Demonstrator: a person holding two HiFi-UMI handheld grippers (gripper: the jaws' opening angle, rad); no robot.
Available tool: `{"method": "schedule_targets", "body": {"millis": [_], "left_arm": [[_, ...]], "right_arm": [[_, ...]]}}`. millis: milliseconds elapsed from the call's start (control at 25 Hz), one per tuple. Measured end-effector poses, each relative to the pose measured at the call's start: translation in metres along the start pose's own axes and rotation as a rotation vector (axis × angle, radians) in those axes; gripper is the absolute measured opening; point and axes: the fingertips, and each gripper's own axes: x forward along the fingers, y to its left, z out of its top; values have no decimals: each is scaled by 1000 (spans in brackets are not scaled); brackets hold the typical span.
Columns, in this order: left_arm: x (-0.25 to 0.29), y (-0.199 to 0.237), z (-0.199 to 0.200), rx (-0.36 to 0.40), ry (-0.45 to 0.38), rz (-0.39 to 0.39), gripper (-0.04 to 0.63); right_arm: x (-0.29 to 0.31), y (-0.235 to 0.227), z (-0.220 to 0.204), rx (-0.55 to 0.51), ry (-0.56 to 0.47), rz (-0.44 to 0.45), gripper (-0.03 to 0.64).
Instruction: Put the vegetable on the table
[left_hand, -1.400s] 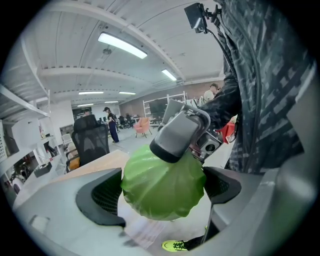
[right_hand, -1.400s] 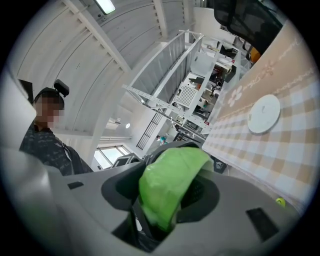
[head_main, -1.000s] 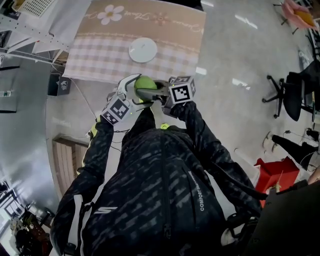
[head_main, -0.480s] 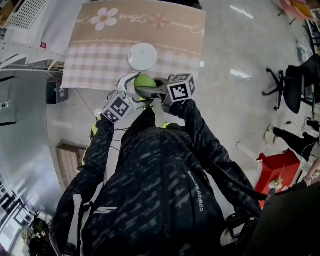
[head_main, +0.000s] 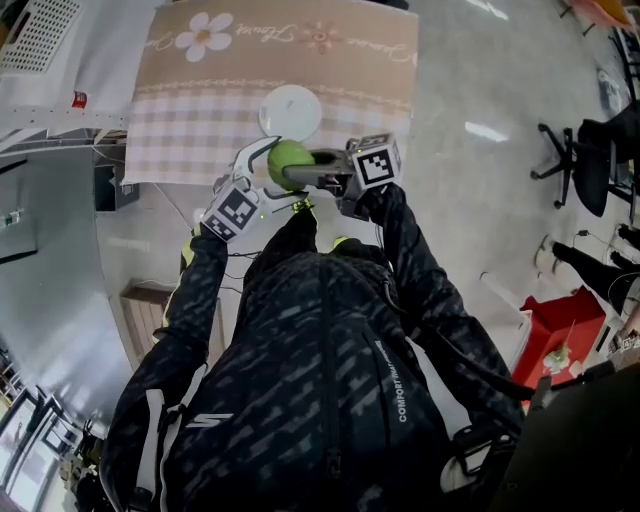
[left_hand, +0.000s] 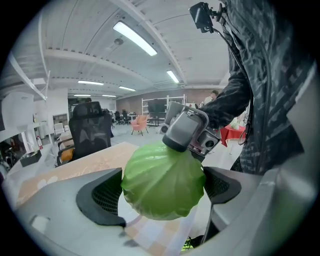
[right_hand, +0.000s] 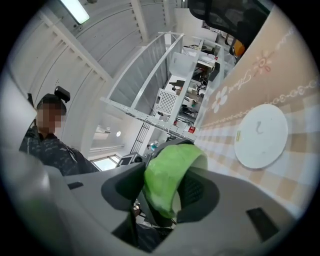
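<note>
The step in hand is the carry: the vegetable is held up in the air and is being brought in over the table, not yet set down.

In the head view, a round green cabbage (head_main: 287, 160) sits just above the middle of the frame, at the near edge of the table (head_main: 180, 150), which fills the upper part of the picture under a tan cloth with a checked border (head_main: 330, 70). A flat white disc (head_main: 290, 110) lies on the cloth just above the cabbage in the frame.

Both tools hold the one cabbage. The left gripper (head_main: 266, 170) comes in from the lower left, and in its own view its two dark pads press on either side of the leafy ball, with checked cloth showing underneath. The right gripper (head_main: 302, 170) reaches in from the right, and in its own view its jaws stand wide but are clamped on the cabbage, which fills the gap between the pads.

The cabbage appears to hang clear of the cloth, though how far above it cannot be told.

The next move likely calls for lowering both hands together until the cabbage rests on bare cloth, preferably beside the disc rather than on it. The jaws should part only once the weight is down. As a round thing, it may roll when released, so the two grips are best eased off gently and evenly.
</note>
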Motion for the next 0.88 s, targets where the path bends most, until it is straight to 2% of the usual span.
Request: {"method": "schedule_targets", "body": {"millis": [440, 680, 720, 760, 880], "left_arm": [[15, 18, -24, 21, 62, -34, 491], [18, 30, -22, 61, 52, -46, 491], [17, 33, -22, 62, 52, -42, 491], [15, 36, -24, 61, 52, -38, 491], [8, 46, -31, 45, 60, -26, 492]], "right_arm": [[-3, -32, 6, -23, 16, -136, 195], [0, -37, 16, -41, 2, -144, 202], [0, -38, 18, -47, 2, -149, 278], [-1, -40, 19, -50, 0, -155, 298], [-5, -49, 25, -52, -40, -181, 281]]}}
